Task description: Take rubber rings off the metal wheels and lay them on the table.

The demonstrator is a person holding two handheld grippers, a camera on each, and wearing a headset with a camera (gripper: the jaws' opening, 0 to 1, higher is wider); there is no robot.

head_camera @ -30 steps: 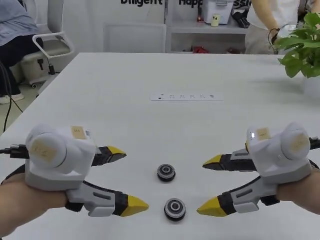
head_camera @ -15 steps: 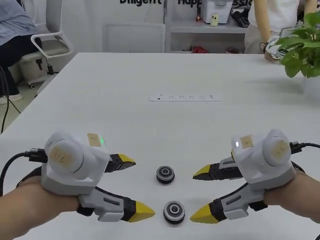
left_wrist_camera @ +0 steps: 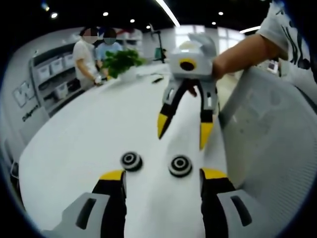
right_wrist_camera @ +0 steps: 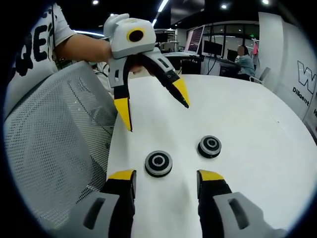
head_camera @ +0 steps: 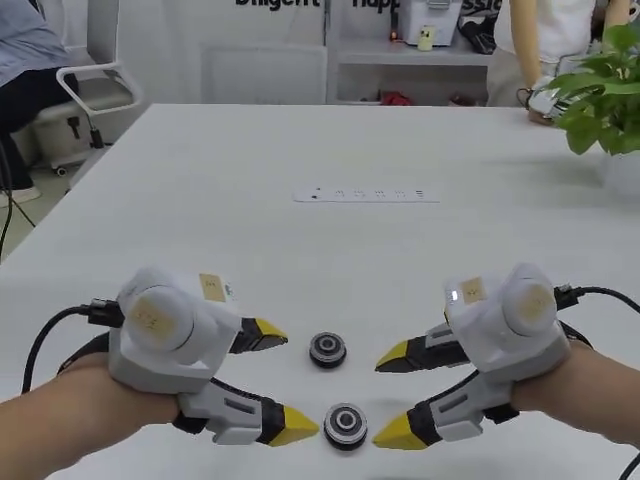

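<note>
Wheel nearest the person [head_camera: 346,424] is found flat on the white table [head_camera: 300,150], bore up, rubber ring still on. It is flanked by the lower tips of left gripper [head_camera: 297,380] and right gripper [head_camera: 379,397]. Both are spread wide, nothing held. Neither is judged clearly nearer. Second wheel [head_camera: 328,349] is set just beyond.
</note>
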